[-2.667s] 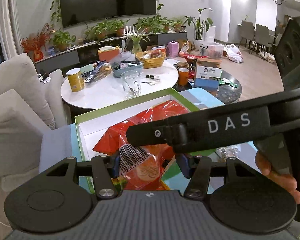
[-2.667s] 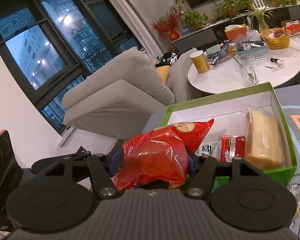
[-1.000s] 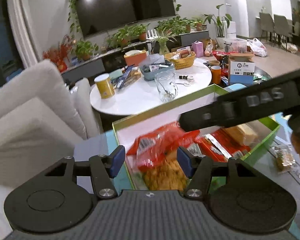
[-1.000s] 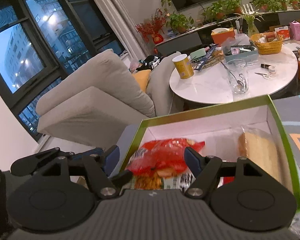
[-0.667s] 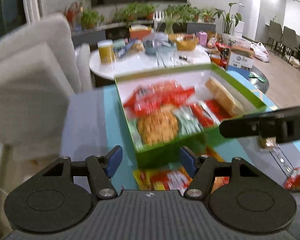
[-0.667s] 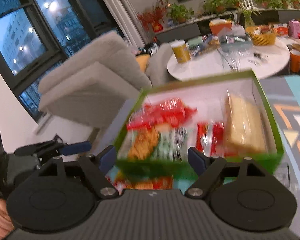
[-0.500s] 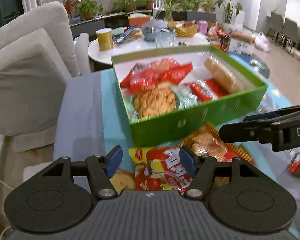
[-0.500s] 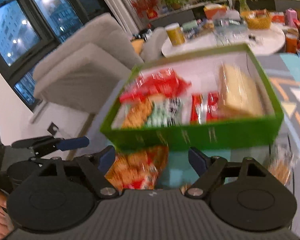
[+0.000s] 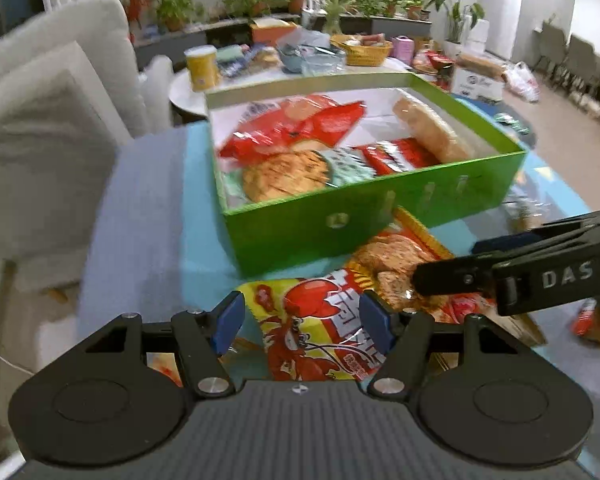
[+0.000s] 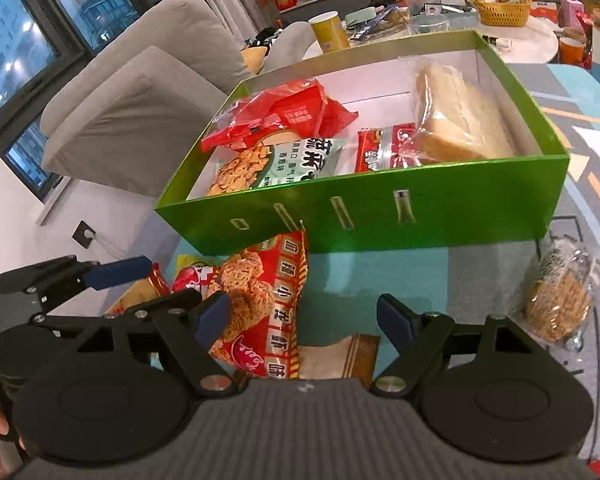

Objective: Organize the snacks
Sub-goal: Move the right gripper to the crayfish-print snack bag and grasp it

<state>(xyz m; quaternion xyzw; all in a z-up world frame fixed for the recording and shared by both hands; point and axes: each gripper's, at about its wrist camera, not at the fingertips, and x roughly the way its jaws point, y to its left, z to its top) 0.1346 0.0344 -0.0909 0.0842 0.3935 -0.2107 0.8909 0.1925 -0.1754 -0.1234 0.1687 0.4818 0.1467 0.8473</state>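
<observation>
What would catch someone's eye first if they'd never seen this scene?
The bright green box at the centre, open and holding a red snack bag, a cracker packet and wrapped bread. In front of it on the table lie loose packets, a lobster-print bag sitting between the open left gripper.

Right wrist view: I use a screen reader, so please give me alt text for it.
The open right gripper hovers over a red snack bag lying in front of a green box that holds more snack packets and bread. A clear cookie pack lies to the right.
</observation>
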